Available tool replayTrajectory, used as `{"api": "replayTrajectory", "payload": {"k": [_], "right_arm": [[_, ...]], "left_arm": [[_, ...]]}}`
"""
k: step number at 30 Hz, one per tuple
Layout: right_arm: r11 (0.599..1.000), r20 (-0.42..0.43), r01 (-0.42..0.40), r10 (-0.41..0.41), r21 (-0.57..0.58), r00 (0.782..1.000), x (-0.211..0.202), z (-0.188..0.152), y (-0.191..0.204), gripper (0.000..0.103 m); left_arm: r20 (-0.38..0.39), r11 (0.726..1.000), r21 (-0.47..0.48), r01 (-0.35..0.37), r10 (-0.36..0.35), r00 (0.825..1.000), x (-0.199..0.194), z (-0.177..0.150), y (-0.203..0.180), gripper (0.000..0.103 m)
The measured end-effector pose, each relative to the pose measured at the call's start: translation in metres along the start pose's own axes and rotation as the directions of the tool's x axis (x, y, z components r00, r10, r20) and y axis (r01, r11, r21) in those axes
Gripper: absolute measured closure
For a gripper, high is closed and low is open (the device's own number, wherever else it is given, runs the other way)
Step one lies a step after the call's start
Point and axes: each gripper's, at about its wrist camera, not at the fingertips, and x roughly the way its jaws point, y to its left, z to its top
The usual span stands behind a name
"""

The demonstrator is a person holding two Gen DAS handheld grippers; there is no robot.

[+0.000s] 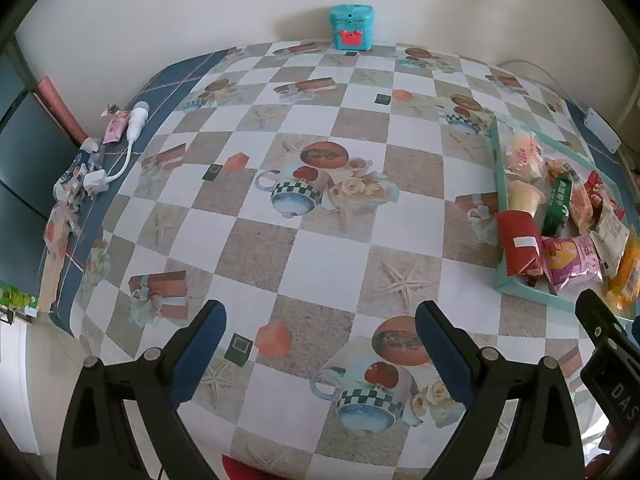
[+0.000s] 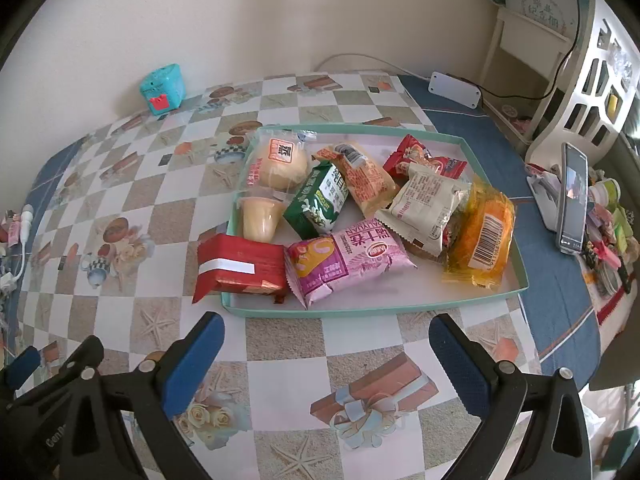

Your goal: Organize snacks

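Observation:
A shallow teal tray [image 2: 360, 312] holds several snack packs: a red pack [image 2: 240, 266] hanging over its left front rim, a pink pack [image 2: 348, 260], a green carton [image 2: 316, 200], a pudding cup [image 2: 260, 218], a bun [image 2: 280, 164], a white pack [image 2: 428, 200] and a yellow pack [image 2: 480, 236]. The tray also shows at the right of the left wrist view [image 1: 520, 286]. My right gripper [image 2: 326, 356] is open and empty, just in front of the tray. My left gripper [image 1: 320, 340] is open and empty over the bare tablecloth, left of the tray.
A teal box [image 1: 352, 26] stands at the table's far edge by the wall. A white charger and cable [image 1: 120, 152] with wrappers lie at the left edge. A phone on a stand [image 2: 572, 196] and clutter sit right of the tray.

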Motion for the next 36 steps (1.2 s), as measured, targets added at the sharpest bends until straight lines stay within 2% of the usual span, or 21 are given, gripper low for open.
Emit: {"api": "replayTrajectory", "payload": {"k": [36], "right_arm": [[1.0, -0.028, -0.007, 0.006, -0.021, 1.0, 0.006, -0.002, 0.005, 0.0]], "left_arm": [[-0.035, 0.997, -0.063, -0.035, 0.032, 0.999, 0.006, 0.001, 0.014, 0.007]]}}
